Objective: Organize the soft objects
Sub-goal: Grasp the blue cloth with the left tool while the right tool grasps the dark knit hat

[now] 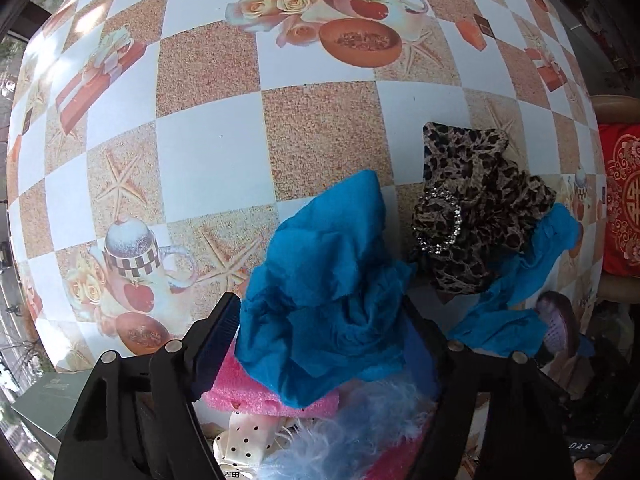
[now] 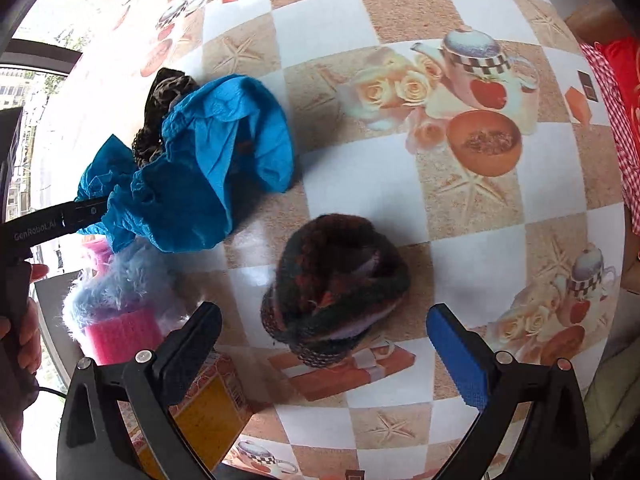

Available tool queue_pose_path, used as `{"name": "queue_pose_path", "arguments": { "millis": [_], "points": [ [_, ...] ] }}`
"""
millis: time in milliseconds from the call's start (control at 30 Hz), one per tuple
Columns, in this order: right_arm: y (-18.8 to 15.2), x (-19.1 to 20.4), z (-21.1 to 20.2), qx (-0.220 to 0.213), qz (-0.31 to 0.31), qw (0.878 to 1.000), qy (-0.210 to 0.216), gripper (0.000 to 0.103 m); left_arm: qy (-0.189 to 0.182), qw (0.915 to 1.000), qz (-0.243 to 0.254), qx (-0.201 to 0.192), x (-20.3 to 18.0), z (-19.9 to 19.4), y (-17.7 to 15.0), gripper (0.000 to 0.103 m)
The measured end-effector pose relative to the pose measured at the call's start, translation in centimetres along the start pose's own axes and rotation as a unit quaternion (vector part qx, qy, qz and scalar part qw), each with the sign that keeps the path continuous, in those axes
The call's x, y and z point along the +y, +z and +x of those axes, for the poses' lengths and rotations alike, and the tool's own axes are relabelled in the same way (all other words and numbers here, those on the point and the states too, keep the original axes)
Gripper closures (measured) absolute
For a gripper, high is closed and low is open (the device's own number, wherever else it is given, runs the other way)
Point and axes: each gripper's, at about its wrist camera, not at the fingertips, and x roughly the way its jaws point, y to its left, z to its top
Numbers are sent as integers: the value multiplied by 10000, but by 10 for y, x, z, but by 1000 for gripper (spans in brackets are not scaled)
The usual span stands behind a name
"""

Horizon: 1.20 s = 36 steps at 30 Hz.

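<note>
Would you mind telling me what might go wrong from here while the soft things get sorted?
1. The blue cloth between the left claw fingers lies against the leopard-print scrunchie, so lifting may drag it along.
2. The right claw is open around the dark knitted piece; closing may catch only a loose fold.

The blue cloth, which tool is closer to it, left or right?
Left. The left tool has the blue cloth bunched between its fingers. The right tool is open over the dark knitted hat, apart from the cloth, which lies off to its left.
</note>
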Motion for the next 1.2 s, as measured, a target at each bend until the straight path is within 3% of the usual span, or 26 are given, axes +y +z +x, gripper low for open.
{"name": "queue_pose_path", "arguments": {
  "millis": [100, 133, 200, 267, 300, 400, 600, 933, 1200],
  "points": [
    [1, 3, 10, -62, 53, 9998, -158, 0, 108, 9999, 58, 79, -3, 7, 1, 25],
    [2, 3, 11, -86, 81, 9998, -157, 1, 57, 9999, 82, 80, -4, 8, 2, 31],
    [1, 1, 12, -52, 118, 9999, -73, 25, -12, 9999, 101, 91, -8, 9, 3, 42],
    [1, 3, 11, -37, 15, 10000, -52, 30, 9, 9998, 181, 9, -13, 8, 1, 53],
    [1, 4, 9, -58, -62, 10000, -12, 47, -23, 9997, 236, -54, -19, 6, 0, 67],
    [13, 4, -5, -108, -164, 9998, 66, 56, -50, 9990, 309, -326, -23, -6, -5, 74],
    [7, 4, -25, -311, -142, 9990, 293, 56, -92, 9953, 333, -900, -22, -42, -16, 75],
    [0, 7, -72, -632, -211, 9968, 439, 56, -112, 9910, 409, -1271, -15, -80, -47, 75],
    [-8, 35, -100, -829, -476, 9939, 551, 56, -88, 9872, 366, -1552, -5, -104, -82, 75]
  ]
}}
